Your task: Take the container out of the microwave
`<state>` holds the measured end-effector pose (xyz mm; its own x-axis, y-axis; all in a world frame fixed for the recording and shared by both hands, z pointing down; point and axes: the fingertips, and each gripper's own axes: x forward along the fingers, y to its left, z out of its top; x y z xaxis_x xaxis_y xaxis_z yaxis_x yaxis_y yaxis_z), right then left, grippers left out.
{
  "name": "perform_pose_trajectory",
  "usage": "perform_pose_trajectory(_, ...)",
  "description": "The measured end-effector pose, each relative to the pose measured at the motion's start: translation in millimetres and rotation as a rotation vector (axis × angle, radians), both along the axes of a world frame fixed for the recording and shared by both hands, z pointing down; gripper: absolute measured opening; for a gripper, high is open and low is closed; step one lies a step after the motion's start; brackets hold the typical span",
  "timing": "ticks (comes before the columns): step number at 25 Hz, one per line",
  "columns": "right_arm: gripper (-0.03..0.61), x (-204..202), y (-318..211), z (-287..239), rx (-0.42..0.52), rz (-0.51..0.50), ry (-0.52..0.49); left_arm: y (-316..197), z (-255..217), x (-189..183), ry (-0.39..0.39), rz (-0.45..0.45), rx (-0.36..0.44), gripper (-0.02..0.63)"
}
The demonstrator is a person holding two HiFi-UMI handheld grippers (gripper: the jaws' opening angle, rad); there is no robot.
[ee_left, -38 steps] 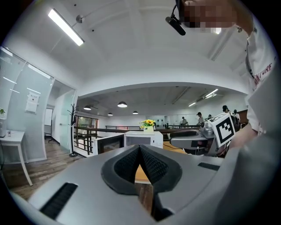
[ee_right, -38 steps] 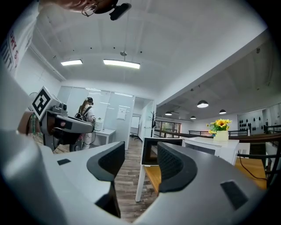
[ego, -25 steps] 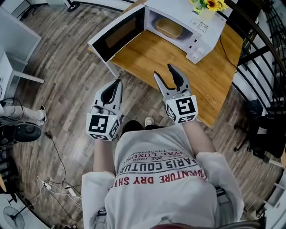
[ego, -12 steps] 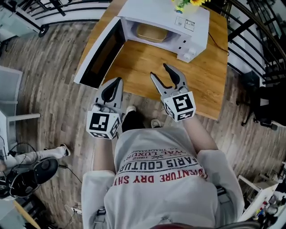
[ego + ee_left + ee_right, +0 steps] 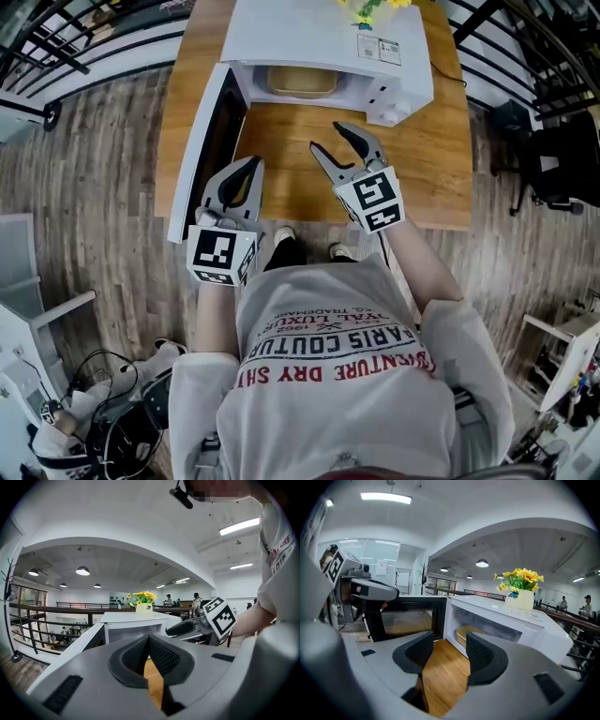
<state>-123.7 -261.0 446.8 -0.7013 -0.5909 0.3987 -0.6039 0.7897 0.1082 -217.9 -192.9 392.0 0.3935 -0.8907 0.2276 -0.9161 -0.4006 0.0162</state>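
A white microwave (image 5: 319, 33) stands on a wooden table (image 5: 422, 159) with its door (image 5: 202, 155) swung open to the left. A tan container (image 5: 302, 81) sits inside the cavity; the right gripper view shows this container (image 5: 465, 633) just past the jaws. My right gripper (image 5: 330, 139) hovers open over the table in front of the cavity, nothing between its pads (image 5: 480, 653). My left gripper (image 5: 251, 167) hangs at the table's near edge beside the door, tips together and empty. In the left gripper view the jaws (image 5: 149, 639) meet at the tip.
A vase of yellow flowers (image 5: 518, 588) stands on top of the microwave. Black railings (image 5: 84, 37) run behind the table. A dark chair (image 5: 562, 150) sits to the right. Cables and gear (image 5: 103, 412) lie on the floor at the lower left.
The person has stepped round to face the microwave squarely. Both grippers have come forward; the right one is now over the table near the cavity. Jaw states are unchanged.
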Motion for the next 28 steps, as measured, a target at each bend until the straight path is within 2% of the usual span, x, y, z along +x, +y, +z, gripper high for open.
perform_pose_trajectory(4, 0.235, -12, -24, 16, -0.049, 0.006, 0.094, -15, 5, -3, 0.019, 0.069, -0.011, 0.012)
perform_pose_trajectory(12, 0.235, -27, -61, 78, -0.143, -0.151, 0.418, -32, 31, -1, 0.060, 0.126, -0.083, 0.012)
perform_pose_trajectory(19, 0.235, -33, -93, 111, -0.056, -0.260, 0.741, -40, 37, -7, 0.062, 0.115, -0.103, 0.012)
perform_pose_trajectory(28, 0.204, -45, -119, 142, 0.006, -0.411, 0.946, -42, 43, -6, 0.077, 0.087, -0.132, 0.012)
